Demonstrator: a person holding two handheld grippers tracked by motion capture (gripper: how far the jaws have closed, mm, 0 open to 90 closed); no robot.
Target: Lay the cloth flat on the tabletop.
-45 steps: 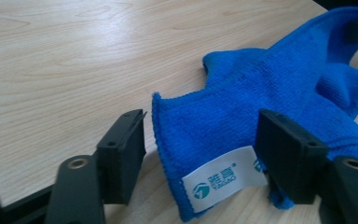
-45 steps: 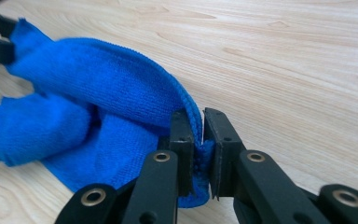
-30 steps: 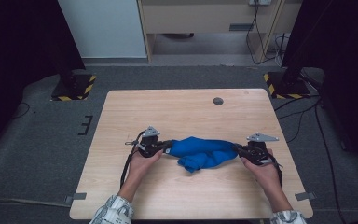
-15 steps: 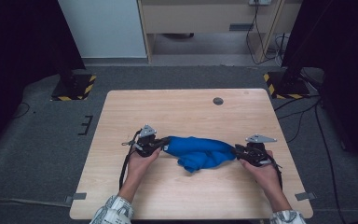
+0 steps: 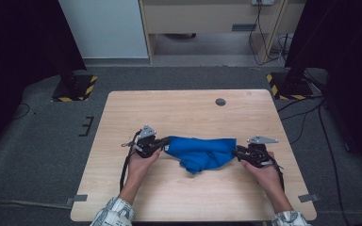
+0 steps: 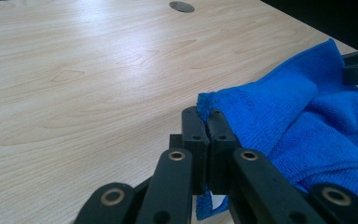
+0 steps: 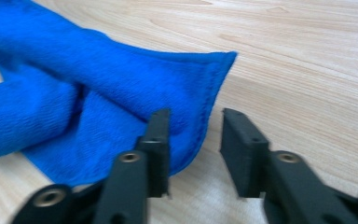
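A blue cloth lies bunched on the wooden table between my two grippers. My left gripper is shut on the cloth's left corner; in the left gripper view its jaws pinch the hem of the blue cloth. My right gripper sits at the cloth's right end. Its jaws have just been opening and stand apart. The edge of the blue cloth lies in the gap, resting on the table, with no pad pressing on it.
A dark round grommet is set in the table's far side. Yellow-and-black striped stand bases sit on the grey floor beyond both far corners. Cables run along the floor at the right.
The right gripper's jaws have parted from the cloth's right corner, and that end now rests on the table. The cloth lies lower and flatter. The left gripper has kept still.
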